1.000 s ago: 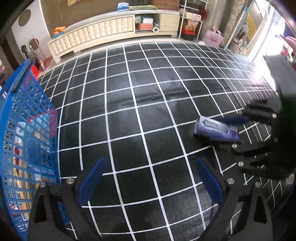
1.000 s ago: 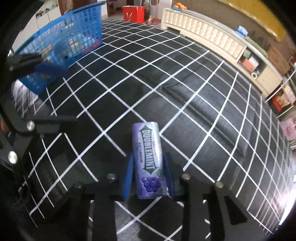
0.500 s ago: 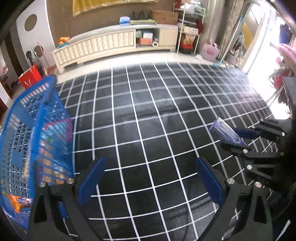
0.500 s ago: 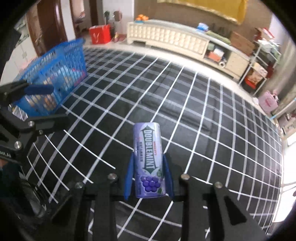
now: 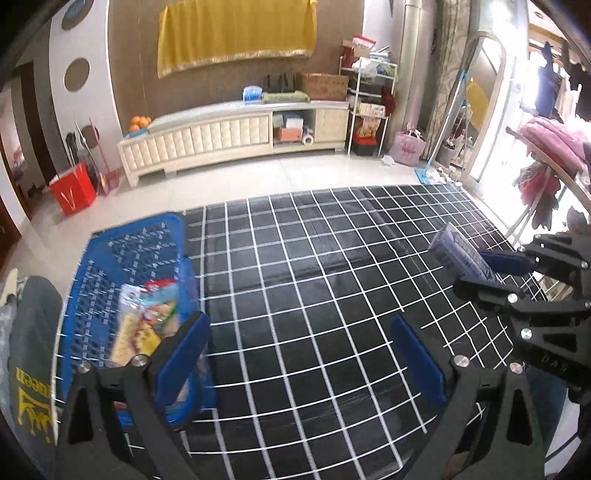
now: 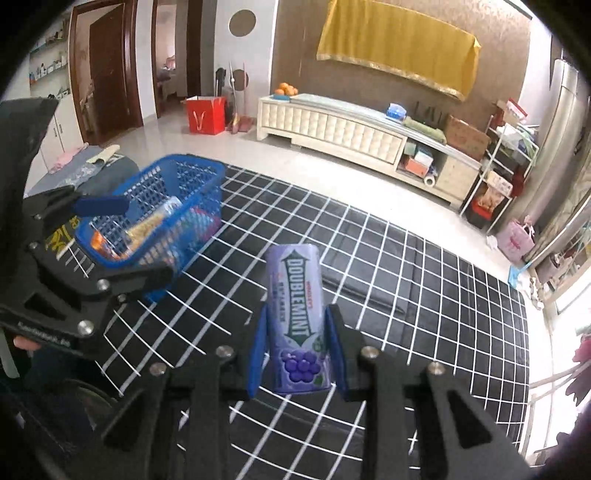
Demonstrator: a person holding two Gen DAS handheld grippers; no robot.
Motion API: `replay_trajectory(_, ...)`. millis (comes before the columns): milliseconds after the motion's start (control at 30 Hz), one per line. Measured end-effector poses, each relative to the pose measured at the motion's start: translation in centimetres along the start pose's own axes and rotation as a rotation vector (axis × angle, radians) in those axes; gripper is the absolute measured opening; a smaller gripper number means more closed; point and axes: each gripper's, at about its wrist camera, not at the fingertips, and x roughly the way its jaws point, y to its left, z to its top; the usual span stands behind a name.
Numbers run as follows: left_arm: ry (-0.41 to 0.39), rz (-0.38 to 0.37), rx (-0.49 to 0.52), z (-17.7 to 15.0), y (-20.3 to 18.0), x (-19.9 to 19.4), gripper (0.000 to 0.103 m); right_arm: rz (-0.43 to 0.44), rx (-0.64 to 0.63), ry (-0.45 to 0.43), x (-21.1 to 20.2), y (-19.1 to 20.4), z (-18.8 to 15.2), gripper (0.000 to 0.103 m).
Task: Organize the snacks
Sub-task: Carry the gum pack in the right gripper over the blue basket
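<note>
The right tongs (image 6: 297, 354) are clamped on a purple Doublemint gum pack (image 6: 297, 321), its grape end down between the blue pads and its top sticking forward past the tips. A second ago the pack lay low against the black grid mat (image 6: 424, 295); now it rides well clear of it, and both cameras take in much more of the room, so both hands have come up. The left tongs (image 5: 299, 354) hold nothing, and their jaws have just been opening to their widest, with only mat showing between them. The blue basket (image 5: 129, 258) sits just left of the left tongs, and in the right wrist view it lies ahead and to the left of the held pack, already carrying several snack packets (image 5: 144, 328). That suggests the pick is done and the carry to the basket is the step in hand, with the drop not yet made. The mat covers a desk or low platform, though which one I cannot tell. Beyond its far edge are pale floor tiles, a long cream cabinet (image 5: 229, 136) with oranges on its end, a red paper bag (image 5: 72, 188) and a yellow cloth (image 5: 236, 33) hung on the wall.
</note>
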Motion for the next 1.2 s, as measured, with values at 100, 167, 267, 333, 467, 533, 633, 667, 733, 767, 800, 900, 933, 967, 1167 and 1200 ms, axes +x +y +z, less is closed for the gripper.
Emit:
replay_trajectory(100, -0.032, 0.001, -0.003, -0.1, 1.2, -1.7, 0.103, 0.015, 0.009, -0.011, -0.3, 1.2, 0.7, 0.035)
replay_trajectory(167, -0.046, 0.024, -0.007, -0.3, 2.2, -2.8, 0.103, 0.024, 0.005, -0.023, -0.5, 2.4, 1.4, 0.035)
replay_trajectory(267, -0.063, 0.062, -0.011, -0.7, 4.3, -4.4, 0.103, 0.045, -0.014, -0.04, -0.7, 4.3, 2.6, 0.035)
replay_trajectory(333, -0.066, 0.074, -0.023, -0.9, 5.6, -5.1, 0.103, 0.055, -0.027, -0.052, -0.7, 5.4, 3.5, 0.035)
replay_trajectory(467, -0.086, 0.107, -0.041, -1.0, 8.5, -6.9, 0.103, 0.087, -0.055, -0.066, -0.2, 7.8, 5.5, 0.035)
replay_trajectory(533, -0.094, 0.12, -0.059, -1.2, 9.9, -7.6, 0.103, 0.105, -0.064, -0.069, 0.3, 8.9, 6.4, 0.035)
replay_trajectory(633, -0.094, 0.151, -0.083, -1.3, 12.6, -8.4, 0.103, 0.127, -0.079, -0.066, 1.5, 10.6, 7.8, 0.035)
replay_trajectory(667, -0.092, 0.159, -0.092, -1.4, 13.1, -8.5, 0.103, 0.132, -0.081, -0.063, 1.8, 11.1, 8.1, 0.035)
replay_trajectory(733, -0.087, 0.175, -0.114, -1.5, 14.8, -8.6, 0.103, 0.148, -0.083, -0.053, 2.8, 11.8, 8.8, 0.035)
replay_trajectory(767, -0.083, 0.182, -0.125, -1.5, 15.6, -8.5, 0.103, 0.155, -0.083, -0.042, 3.5, 12.2, 9.2, 0.035)
replay_trajectory(800, -0.078, 0.187, -0.136, -1.6, 16.3, -8.3, 0.103, 0.163, -0.082, -0.032, 4.2, 12.6, 9.5, 0.035)
replay_trajectory(900, -0.05, 0.201, -0.177, -2.0, 19.0, -7.6, 0.103, 0.187, -0.077, -0.004, 6.0, 13.6, 10.4, 0.035)
replay_trajectory(933, -0.039, 0.202, -0.191, -2.1, 19.7, -7.2, 0.103, 0.19, -0.078, 0.008, 6.7, 13.9, 10.7, 0.035)
replay_trajectory(967, -0.033, 0.2, -0.198, -2.3, 20.1, -6.9, 0.103, 0.188, -0.079, 0.02, 7.5, 14.3, 11.0, 0.035)
replay_trajectory(1167, 0.035, 0.2, -0.246, -3.2, 24.1, -3.9, 0.103, 0.186, -0.087, 0.1, 12.3, 15.9, 12.2, 0.035)
replay_trajectory(1200, 0.042, 0.195, -0.252, -3.3, 24.6, -3.3, 0.103, 0.179, -0.088, 0.121, 13.3, 16.2, 12.3, 0.035)
